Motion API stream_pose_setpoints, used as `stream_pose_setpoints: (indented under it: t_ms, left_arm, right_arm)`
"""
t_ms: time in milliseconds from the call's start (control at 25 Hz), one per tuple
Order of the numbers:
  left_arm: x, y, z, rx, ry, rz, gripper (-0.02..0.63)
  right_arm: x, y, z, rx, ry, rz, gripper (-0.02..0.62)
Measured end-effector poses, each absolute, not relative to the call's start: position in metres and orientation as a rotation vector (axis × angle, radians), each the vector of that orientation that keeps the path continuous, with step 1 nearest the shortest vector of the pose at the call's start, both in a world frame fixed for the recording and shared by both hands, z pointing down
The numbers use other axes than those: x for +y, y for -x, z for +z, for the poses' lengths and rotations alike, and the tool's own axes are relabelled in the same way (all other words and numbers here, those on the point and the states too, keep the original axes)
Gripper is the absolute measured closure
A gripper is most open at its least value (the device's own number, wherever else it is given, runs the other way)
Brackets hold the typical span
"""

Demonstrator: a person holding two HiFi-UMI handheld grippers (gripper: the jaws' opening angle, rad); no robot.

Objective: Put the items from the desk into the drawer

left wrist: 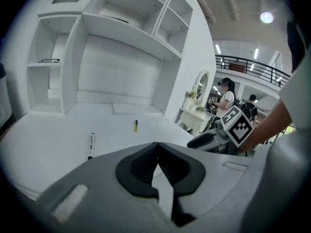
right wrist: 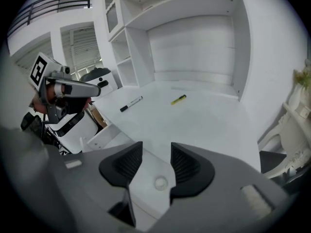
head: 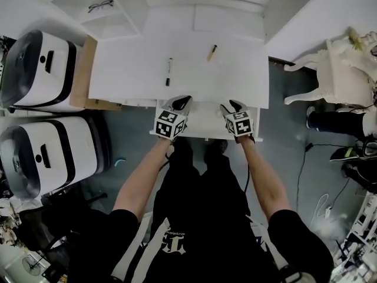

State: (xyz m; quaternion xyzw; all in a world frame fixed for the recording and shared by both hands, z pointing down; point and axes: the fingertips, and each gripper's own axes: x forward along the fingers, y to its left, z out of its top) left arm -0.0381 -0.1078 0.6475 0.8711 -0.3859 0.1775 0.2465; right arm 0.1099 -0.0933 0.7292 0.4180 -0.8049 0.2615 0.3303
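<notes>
Drawer [head: 206, 122] appears pulled out at the near edge of the worktop [head: 135, 69]; both claws hover over it. Nothing seen inside it.

Task things both lie on the worktop, far of the drawer:
- black marker [head: 168, 71], left of centre, lying near-to-far
- short yellow pen-like item [head: 211, 52], further back and to the right, well apart from the marker

Left claw [left wrist: 156, 152]: tips pressed together, nothing held. Right claw [right wrist: 155, 159]: jaws standing well apart, empty — only the white drawer surface with a small round fitting shows between them.

Step, as judged: drawer opened, no item picked up yet. Next move calls for reaching away over the worktop; the right claw is ready to take the yellow item, while the left must spread its jaws before taking the marker. Both lie flat, so a low approach across the barrel.

Writing: faint print on the marker barrel, unreadable. Black-and-white square codes on the claw cubes. Shirt print not legible.

Glasses [head: 101, 6] on a far-left shelf.
</notes>
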Motion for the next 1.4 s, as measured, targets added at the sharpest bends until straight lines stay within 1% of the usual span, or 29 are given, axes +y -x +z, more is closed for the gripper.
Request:
stream_pose_setpoints:
  t_ms: [560,1000,1200,1400]
  left_arm:
    - [-0.149,0.037,0.568,-1.155,-2.48,0.343,0.609]
    - [-0.168,0.036,0.507,-1.236,-2.548,0.231,0.609]
    - [-0.172,0.032,0.485,-1.241,-2.576,0.186,0.609]
    - [-0.172,0.032,0.481,-1.248,-2.58,0.18,0.609]
  right_arm:
    - [-0.15,-0.101,0.605,-2.31,-1.237,0.5,0.492]
    - [-0.165,-0.105,0.528,-2.43,-1.341,0.378,0.596]
    - [-0.165,-0.104,0.512,-2.458,-1.349,0.366,0.598]
    - [-0.166,-0.105,0.507,-2.467,-1.344,0.361,0.597]
